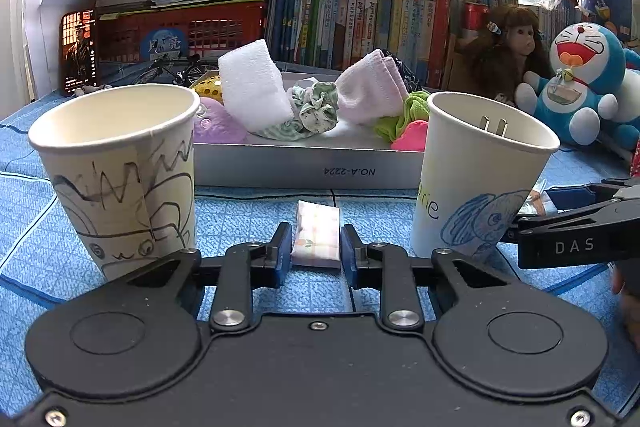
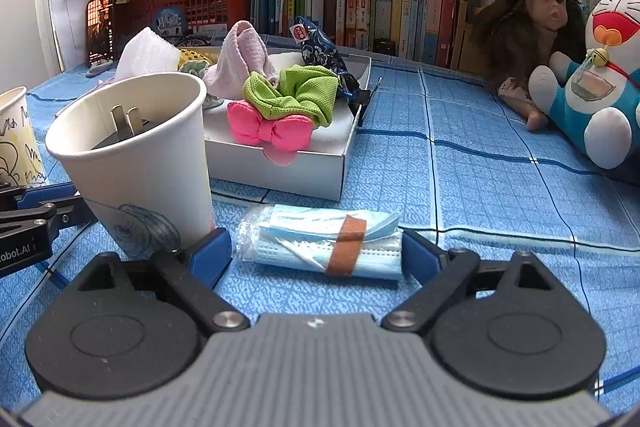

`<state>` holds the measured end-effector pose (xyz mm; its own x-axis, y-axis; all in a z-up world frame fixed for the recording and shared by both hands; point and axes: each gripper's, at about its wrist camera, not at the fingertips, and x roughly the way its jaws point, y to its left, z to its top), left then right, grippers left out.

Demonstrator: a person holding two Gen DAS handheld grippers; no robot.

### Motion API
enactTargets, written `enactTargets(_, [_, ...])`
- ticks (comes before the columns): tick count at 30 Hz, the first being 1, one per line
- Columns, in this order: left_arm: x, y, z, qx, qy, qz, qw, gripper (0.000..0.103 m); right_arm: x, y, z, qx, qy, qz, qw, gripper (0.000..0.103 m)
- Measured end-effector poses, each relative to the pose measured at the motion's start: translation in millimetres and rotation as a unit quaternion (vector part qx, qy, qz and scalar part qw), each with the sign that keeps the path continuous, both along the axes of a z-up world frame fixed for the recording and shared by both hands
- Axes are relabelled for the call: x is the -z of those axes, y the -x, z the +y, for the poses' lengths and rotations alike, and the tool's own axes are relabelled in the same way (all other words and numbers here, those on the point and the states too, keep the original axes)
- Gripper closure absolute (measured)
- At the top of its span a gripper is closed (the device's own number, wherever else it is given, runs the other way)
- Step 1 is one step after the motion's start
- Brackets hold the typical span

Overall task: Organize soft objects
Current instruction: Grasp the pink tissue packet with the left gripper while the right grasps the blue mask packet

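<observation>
My left gripper (image 1: 315, 251) is open, its blue pads on either side of a small pink-patterned tissue pack (image 1: 316, 237) that lies on the blue cloth; a narrow gap shows on each side. My right gripper (image 2: 318, 253) is open wide around a bundle of blue face masks (image 2: 320, 241) bound with an orange band, lying on the cloth. A silver-white box (image 1: 304, 167) behind holds soft things: a white towel (image 1: 254, 89), a pink cloth (image 1: 370, 87), scrunchies (image 1: 316, 105), a green scrunchie (image 2: 296, 93) and a pink bow (image 2: 268, 131).
Two paper cups flank the left gripper: a scribbled one (image 1: 116, 167) at left, and one at right (image 1: 480, 167) with a plug inside, also seen close beside my right gripper's left finger (image 2: 136, 163). A doll (image 2: 532, 23) and a Doraemon plush (image 2: 600, 87) sit at right. Books line the back.
</observation>
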<state>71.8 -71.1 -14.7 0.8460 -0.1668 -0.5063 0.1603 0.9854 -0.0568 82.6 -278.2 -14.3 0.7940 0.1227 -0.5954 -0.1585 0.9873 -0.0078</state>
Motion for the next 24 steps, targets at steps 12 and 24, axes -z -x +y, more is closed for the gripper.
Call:
enactTargets(12, [0.0,-2.7,-7.6,0.006,-0.027,0.002,0.9996,0.078,-0.6,0.9,1.0,0.004,0.002,-0.002,1.0,0.014])
enactTargets(24, [-18.2,1.5,-3.0,0.015,-0.017,-0.003,0.9997,0.079,-10.3,11.6,4.0,0.015,0.017,-0.016,1.0,0.021])
